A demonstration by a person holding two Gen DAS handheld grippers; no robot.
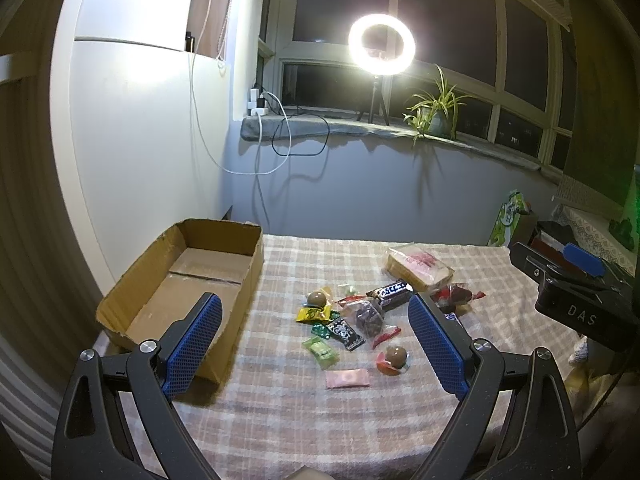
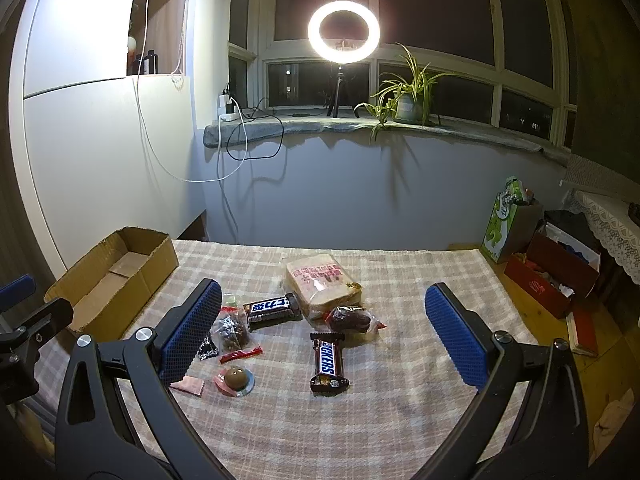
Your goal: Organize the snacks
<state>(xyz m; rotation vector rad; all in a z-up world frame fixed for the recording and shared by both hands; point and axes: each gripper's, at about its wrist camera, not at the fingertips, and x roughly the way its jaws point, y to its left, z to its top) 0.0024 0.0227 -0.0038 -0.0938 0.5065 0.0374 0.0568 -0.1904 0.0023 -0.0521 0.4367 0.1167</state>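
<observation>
An empty cardboard box [image 1: 192, 276] stands at the table's left end; it also shows in the right wrist view [image 2: 116, 276]. Snacks lie mid-table: a bagged bread slice [image 1: 418, 266] [image 2: 320, 280], a Snickers bar [image 2: 328, 362], a second chocolate bar [image 1: 390, 292] [image 2: 272, 308], round chocolate balls [image 1: 396, 356] [image 2: 235, 378], green candies [image 1: 320, 350] and a pink sachet [image 1: 347, 379]. My left gripper [image 1: 316, 340] is open and empty above the small candies. My right gripper [image 2: 324, 328] is open and empty above the Snickers bar.
A checked cloth [image 1: 320, 420] covers the table. The right gripper's body [image 1: 576, 296] shows at the right edge of the left wrist view. A green bag [image 2: 506, 220] and red boxes [image 2: 556, 276] sit on the floor at the right. A ring light [image 2: 344, 28] and a plant [image 2: 408, 96] stand on the windowsill.
</observation>
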